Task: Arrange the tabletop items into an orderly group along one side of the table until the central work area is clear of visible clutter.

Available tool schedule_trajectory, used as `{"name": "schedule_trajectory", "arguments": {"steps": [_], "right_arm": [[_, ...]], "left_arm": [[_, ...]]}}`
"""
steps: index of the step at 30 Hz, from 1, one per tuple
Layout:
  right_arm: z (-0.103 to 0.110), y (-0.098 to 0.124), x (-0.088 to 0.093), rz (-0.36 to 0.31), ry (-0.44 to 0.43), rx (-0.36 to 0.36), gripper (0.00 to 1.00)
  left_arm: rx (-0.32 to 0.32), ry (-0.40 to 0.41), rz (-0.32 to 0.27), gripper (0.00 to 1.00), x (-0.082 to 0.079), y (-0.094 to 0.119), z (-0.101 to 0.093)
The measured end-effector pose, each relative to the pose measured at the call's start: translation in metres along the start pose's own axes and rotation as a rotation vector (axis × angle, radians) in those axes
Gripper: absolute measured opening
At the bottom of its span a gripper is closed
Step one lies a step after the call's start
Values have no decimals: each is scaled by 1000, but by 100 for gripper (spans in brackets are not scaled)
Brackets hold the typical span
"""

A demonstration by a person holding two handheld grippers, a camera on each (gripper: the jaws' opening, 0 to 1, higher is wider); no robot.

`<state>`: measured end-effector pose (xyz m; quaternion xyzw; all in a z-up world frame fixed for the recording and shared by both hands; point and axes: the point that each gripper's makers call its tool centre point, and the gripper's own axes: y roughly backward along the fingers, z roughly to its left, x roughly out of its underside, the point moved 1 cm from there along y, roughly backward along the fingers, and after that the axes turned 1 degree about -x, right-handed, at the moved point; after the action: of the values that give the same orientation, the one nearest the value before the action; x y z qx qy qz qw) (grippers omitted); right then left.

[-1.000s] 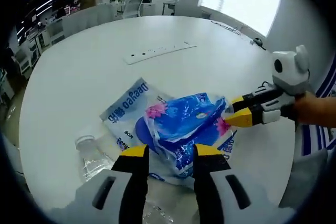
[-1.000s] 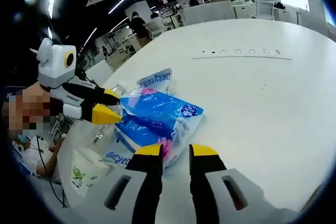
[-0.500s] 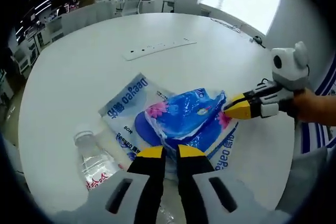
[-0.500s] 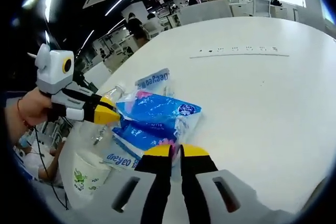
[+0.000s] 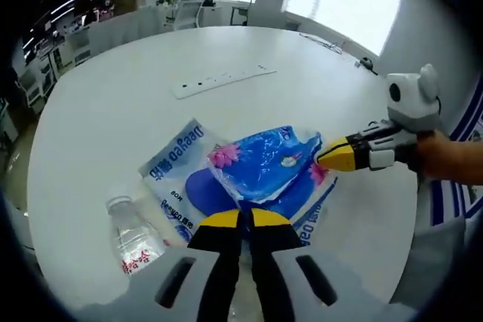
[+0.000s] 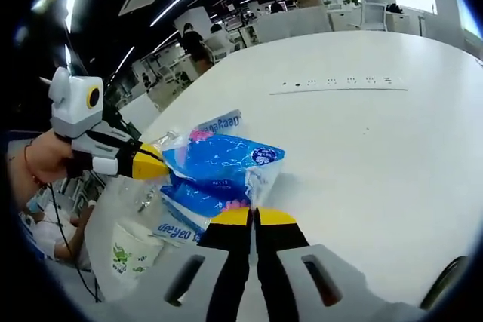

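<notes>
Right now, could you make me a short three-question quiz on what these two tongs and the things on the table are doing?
1. True or false: both tongs are shut on the blue plastic pack.
2. What lies under that pack? A) a white bag with blue lettering B) a red towel C) a laptop
3. Fill in: the clear ____ lies on the white table beside the bag.

Key
1. True. The left tongs and the right tongs each pinch an opposite edge of the pack.
2. A, the white bag.
3. Bottle.
</notes>
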<state>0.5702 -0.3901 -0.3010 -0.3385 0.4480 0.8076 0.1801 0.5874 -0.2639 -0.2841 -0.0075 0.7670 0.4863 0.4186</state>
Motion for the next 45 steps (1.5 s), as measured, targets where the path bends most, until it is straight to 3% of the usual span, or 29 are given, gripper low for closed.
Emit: {"name": "schedule_trajectory", "arguments": {"steps": [23,36,45], "right_arm": [[8,46,-22,-80,17,-7,0],[3,92,-32,-127,52,6,0],[-17,126,-42,-162,69,42,0]], "left_arm": [[-8,-10,-69,0,-27,35,-33],[1,-33,-118,0,-45,49,-71],[29,-54,-151,0,-66,48,-105]]}}
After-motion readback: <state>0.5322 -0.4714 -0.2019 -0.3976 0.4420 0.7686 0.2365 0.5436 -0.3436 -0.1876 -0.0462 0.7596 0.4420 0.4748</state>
